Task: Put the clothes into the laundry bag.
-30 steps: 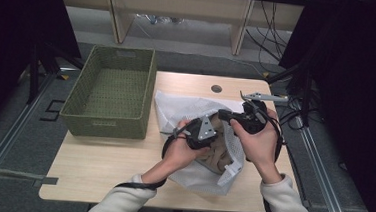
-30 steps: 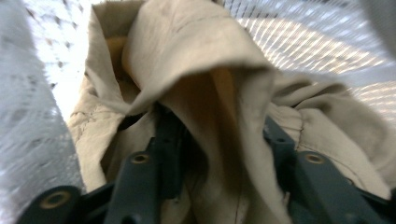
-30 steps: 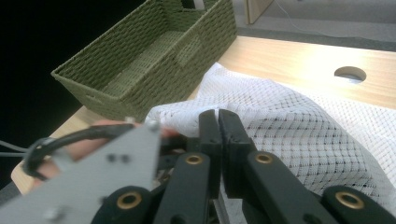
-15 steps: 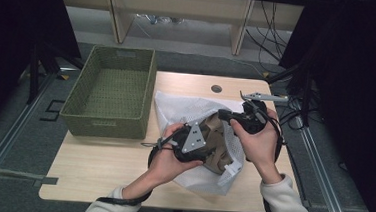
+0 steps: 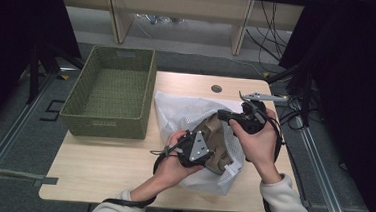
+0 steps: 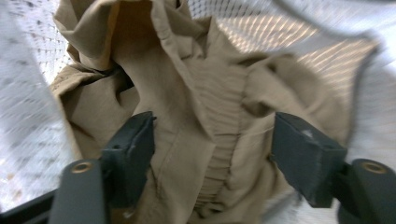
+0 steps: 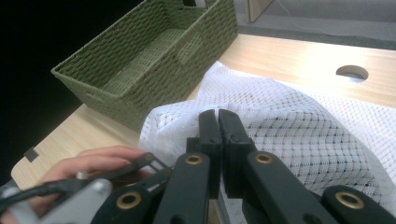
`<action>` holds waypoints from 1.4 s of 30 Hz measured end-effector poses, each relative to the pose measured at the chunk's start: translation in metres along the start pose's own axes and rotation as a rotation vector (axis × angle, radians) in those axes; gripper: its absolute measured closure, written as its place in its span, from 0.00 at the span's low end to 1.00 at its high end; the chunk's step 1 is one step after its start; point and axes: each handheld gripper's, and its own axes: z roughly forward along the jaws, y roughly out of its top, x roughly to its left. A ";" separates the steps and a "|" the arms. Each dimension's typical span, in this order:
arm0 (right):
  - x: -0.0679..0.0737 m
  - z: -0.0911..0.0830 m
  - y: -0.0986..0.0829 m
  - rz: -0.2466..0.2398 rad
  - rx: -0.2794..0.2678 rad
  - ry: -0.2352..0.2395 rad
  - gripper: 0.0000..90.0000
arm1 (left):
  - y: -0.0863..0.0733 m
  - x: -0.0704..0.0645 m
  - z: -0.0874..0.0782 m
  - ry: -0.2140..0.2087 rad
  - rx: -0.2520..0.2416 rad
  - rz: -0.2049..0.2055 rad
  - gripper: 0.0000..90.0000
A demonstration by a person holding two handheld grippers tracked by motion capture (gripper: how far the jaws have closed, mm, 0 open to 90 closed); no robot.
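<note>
Left tool (image 6: 212, 154) gapes wide around tan cloth; right tool (image 7: 218, 140) pinches the mesh bag's edge.

On the tabletop (image 5: 101, 165), right of the green woven basket (image 5: 109, 93), the white mesh bag (image 5: 185, 111) lies open with the tan garment (image 6: 187, 93) bunched inside, at the near right. Should the left tool close now, its jaws could catch mesh along with cloth, so the bag drags out with the garment. The right tool's jaws are pressed together on a thin fold of netting; that slim hold may slip, letting the bag's mouth collapse over the garment.
</note>
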 end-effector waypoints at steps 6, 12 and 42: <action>0.001 0.001 -0.001 -0.016 0.006 0.005 1.00 | 0.006 -0.004 0.012 0.034 0.034 0.052 0.32; 0.001 0.001 0.000 -0.018 0.007 0.006 1.00 | 0.005 -0.001 0.020 0.050 0.029 0.040 0.24; 0.020 -0.005 0.000 -0.052 -0.045 0.052 1.00 | 0.014 0.035 0.046 0.010 -0.098 -0.139 0.74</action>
